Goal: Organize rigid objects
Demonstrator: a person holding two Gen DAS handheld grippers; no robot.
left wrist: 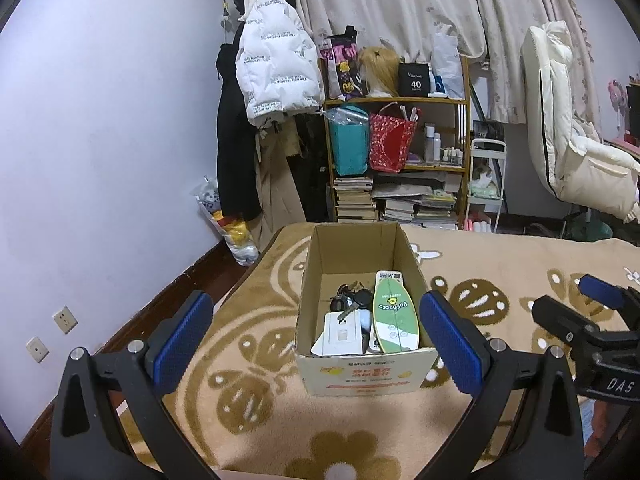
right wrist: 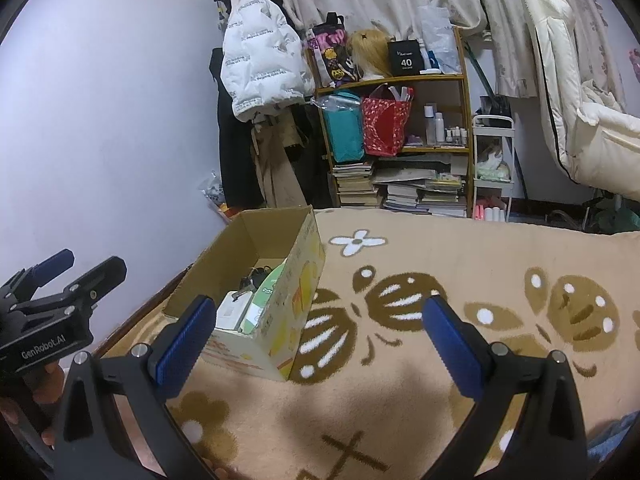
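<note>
An open cardboard box is seen on a beige blanket with a brown flower pattern, directly ahead of the left gripper and framed between its two blue-padded fingers. These fingers are spread wide and nothing is held between them. Inside the box, a green and white board-shaped item is stood against the wall nearest the right-hand finger; a bunch of keys is laid beyond a white flat item toward the left-hand finger.

In the right wrist view, the same box is placed ahead of the left-hand finger of the right gripper. The fingers of this gripper are likewise spread wide and empty, with only blanket between them. The left gripper is seen at the left edge of that view, beside the box.

Beyond the bed, a shelf loaded with books and bags is set against the curtain, and a white jacket is hung beside it.
</note>
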